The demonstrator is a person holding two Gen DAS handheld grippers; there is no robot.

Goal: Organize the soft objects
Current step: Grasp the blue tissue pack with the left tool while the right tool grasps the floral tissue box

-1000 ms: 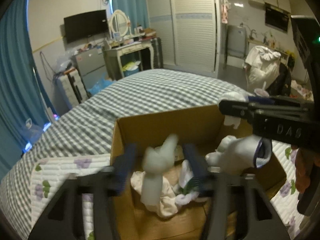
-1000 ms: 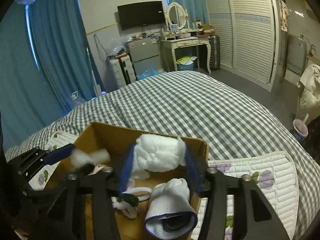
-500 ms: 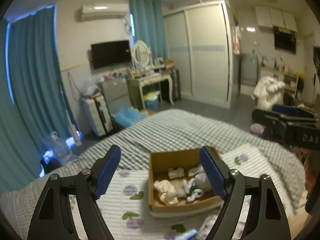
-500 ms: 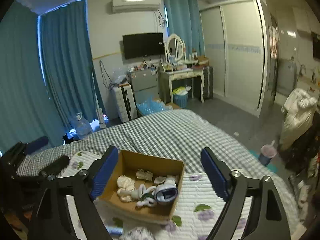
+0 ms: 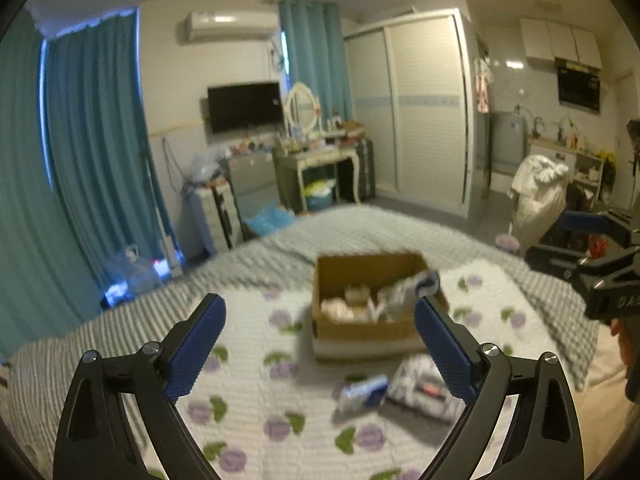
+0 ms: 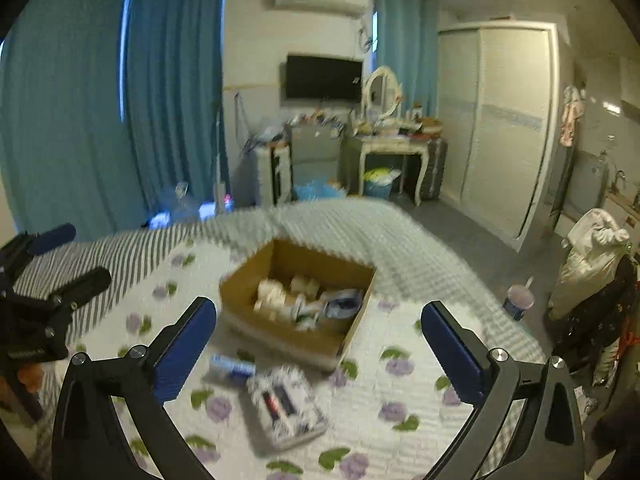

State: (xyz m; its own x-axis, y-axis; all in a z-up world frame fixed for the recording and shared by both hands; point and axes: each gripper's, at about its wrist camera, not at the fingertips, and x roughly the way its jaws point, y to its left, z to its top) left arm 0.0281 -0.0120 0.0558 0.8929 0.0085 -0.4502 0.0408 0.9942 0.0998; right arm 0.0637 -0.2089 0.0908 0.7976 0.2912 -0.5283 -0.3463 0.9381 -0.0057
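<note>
A brown cardboard box [image 5: 324, 280] [image 6: 240, 280] sits on the flowered quilt on the bed. Several white soft items [image 5: 348, 308] [image 6: 276, 296] lie inside it. My left gripper [image 5: 316, 344] is open and empty, held back above the quilt on the near side of the box. My right gripper [image 6: 318, 340] is open and empty, also on the near side of the box and above it. The right gripper shows at the right edge of the left wrist view [image 5: 592, 252]; the left gripper shows at the left edge of the right wrist view [image 6: 44, 264].
A patterned tissue pack [image 5: 424, 388] [image 6: 284, 408] and a small blue-white pack [image 5: 360, 392] [image 6: 232, 368] lie on the quilt [image 5: 248, 400] in front of the box. Beyond the bed stand a dressing table [image 6: 392, 152], a wardrobe [image 6: 500, 128] and blue curtains.
Both grippers let go of white soft items into the box, opened wide, and pulled back and up away from it. The box now looks small and far.
</note>
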